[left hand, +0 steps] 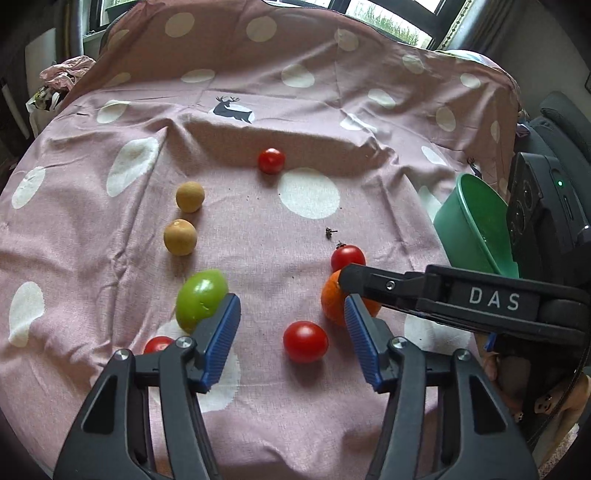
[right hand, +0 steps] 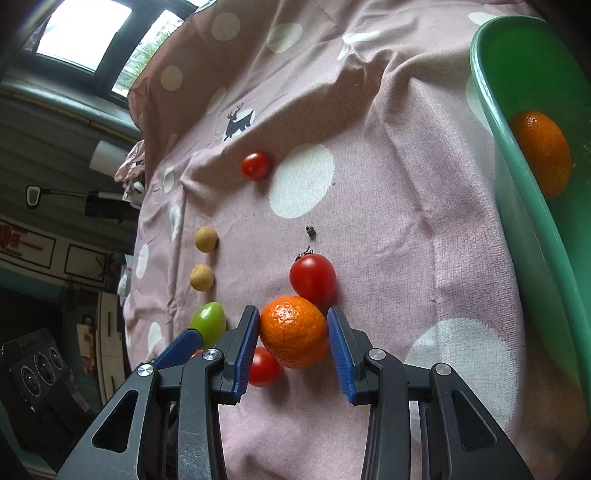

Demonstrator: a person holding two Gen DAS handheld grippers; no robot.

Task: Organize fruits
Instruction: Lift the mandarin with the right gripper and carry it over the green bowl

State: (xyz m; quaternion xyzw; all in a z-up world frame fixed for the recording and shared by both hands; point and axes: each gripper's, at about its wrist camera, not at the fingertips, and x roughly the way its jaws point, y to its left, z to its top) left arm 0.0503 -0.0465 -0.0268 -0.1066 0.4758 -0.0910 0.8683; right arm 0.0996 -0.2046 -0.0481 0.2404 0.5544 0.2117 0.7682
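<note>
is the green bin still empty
No, in the right wrist view an orange fruit already lies inside the green bin at the cloth's edge.

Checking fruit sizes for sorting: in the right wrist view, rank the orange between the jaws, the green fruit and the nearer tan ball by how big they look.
1. orange, though it is nearest the camera
2. green fruit
3. tan ball

cloth point(left hand: 258, 229): pink, white dots, deer print, wrinkled
window point(right hand: 85, 33): bright, behind the table
stem bit point(left hand: 330, 232): loose on cloth
</note>
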